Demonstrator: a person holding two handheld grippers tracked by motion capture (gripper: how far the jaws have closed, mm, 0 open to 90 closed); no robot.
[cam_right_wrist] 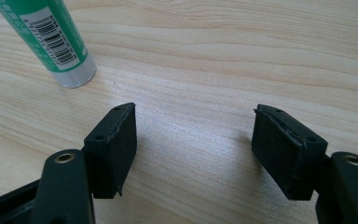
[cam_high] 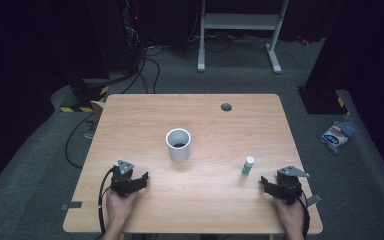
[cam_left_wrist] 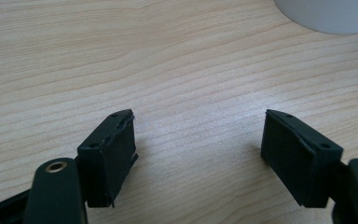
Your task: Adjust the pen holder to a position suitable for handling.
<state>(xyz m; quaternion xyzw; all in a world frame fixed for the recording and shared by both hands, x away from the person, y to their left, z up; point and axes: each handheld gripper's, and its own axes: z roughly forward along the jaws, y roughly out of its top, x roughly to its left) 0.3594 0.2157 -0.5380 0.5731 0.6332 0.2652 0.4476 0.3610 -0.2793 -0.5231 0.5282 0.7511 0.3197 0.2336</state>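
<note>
Light wood-grain desk (cam_high: 130,120), pale and clean, with a dark round cable hole (cam_high: 226,107) near its far edge, right of centre. I have the left gripper (cam_high: 141,178) resting near the desk's near-left corner, jaws spread wide with bare wood between them; in the left gripper view (cam_left_wrist: 198,135) the gap holds nothing, and the base of the white cup (cam_left_wrist: 326,16) shows at the top right. The white cup (cam_high: 178,144) stands upright about the middle of the desk, well apart from both grippers. The right gripper (cam_high: 266,182) sits near the near-right corner, jaws likewise spread and holding nothing (cam_right_wrist: 193,133). The green glue stick (cam_high: 248,165) with a white cap stands upright just beyond that gripper, toward the right edge, near but not touching; in the right gripper view the glue stick (cam_right_wrist: 46,39) shows a barcode label and silver base, off to the left of the jaws. Room is dim: grey carpet (cam_high: 40,150), black cables (cam_high: 150,65) trailing behind the far-left corner, a white metal frame (cam_high: 240,22) at the back, a yellow-black striped strip (cam_high: 77,108) on the floor at left, a blue-white packet (cam_high: 336,136) on the floor at right.
</note>
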